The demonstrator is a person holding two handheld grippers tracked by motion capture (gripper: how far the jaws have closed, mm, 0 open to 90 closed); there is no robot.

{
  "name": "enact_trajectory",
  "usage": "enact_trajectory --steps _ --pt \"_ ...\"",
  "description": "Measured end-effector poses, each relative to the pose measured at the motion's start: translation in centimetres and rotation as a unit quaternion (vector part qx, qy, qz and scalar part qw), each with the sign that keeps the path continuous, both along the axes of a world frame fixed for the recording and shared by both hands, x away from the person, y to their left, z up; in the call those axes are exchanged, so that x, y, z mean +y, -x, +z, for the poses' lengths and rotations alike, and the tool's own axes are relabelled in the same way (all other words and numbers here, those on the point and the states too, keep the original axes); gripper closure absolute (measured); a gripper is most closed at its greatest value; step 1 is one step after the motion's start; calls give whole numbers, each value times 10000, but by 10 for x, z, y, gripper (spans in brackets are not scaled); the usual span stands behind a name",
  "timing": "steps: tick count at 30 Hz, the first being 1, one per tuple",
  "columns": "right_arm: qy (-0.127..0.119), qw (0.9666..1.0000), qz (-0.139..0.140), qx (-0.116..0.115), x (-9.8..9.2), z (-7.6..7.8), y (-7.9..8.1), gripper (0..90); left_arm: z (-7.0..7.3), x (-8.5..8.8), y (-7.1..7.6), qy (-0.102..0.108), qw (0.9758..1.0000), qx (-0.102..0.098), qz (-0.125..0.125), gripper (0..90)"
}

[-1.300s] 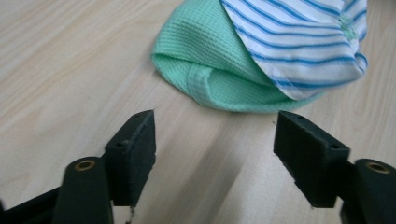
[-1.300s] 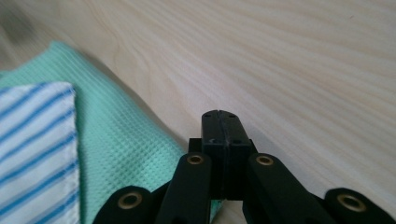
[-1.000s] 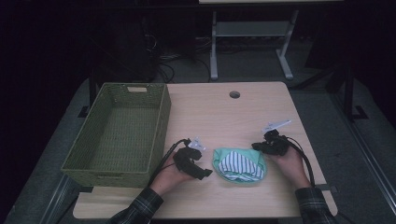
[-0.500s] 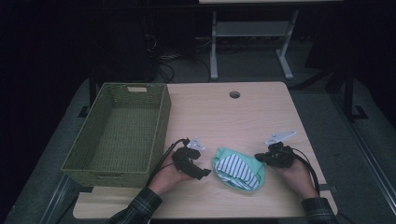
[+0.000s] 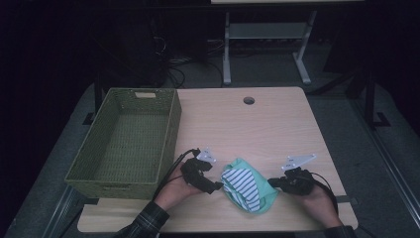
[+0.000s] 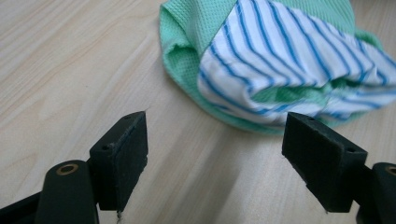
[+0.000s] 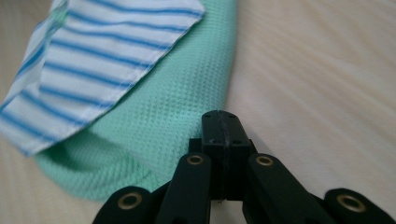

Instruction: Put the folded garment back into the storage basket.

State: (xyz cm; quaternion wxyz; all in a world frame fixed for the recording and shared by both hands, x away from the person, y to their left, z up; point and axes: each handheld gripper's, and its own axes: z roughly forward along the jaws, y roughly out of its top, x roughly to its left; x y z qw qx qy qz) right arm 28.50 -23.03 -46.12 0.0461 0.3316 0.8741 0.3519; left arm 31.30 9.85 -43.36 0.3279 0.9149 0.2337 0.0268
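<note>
The wooden bench [image 5: 257, 129] is taking up the middle of the high view, with a small round hole [image 5: 248, 100] near its far edge at about 12 o'clock. A green woven basket [image 5: 171, 129] is sitting along the bench's 9 o'clock side, its inside bare.

At about 6 o'clock on the bench, near the front edge, a bundle of cloth [image 5: 247, 187] is lying in a loose heap: a mint-green waffle-textured cloth [image 7: 187, 107] is wrapping round a white cloth with blue stripes [image 6: 289, 51], which is lying folded on top of it. The bundle is resting between the two hand-held grippers and well apart from the basket.

The left hand-held gripper [image 5: 217, 186] is sitting at the bundle's 9 o'clock side, held in the person's left hand [image 5: 173, 186]. In the left gripper view its jaws are standing wide apart, released, with bare wood between them and the green edge of the bundle lying just beyond the pads [image 6: 123, 154]; nothing is being gripped.

The right hand-held gripper [image 5: 273, 184] is sitting at the bundle's 3 o'clock side, held in the person's right hand [image 5: 319, 201]. In the right gripper view its jaws are clenched together, their tips meeting right at the rim of the green cloth; whether any fabric is being pinched between them I cannot tell.
</note>
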Motion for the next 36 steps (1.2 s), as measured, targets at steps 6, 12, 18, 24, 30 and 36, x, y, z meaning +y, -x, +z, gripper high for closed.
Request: enact_trajectory --steps 6,12,18,24,30,36 --pt "11 9999 117 -117 7 3 12 897 2 1 2 21 10000 -22 -8 219" --pt "-79 9983 -461 -349 -10 6 3 736 12 -1 5 92 9999 -121 -62 220" --pt "129 9916 -1161 -549 -30 2 -8 484 19 -11 13 160 9996 -95 -207 220" --pt "313 9836 -1667 -612 -43 -4 -17 352 19 -24 22 122 9992 -53 -383 220" --pt "378 9781 -1918 -713 -50 -8 -22 271 16 -31 26 140 9992 -99 -356 220" --pt "481 9770 -1943 -733 -47 -13 -23 251 21 -36 31 198 9987 -175 -436 220"
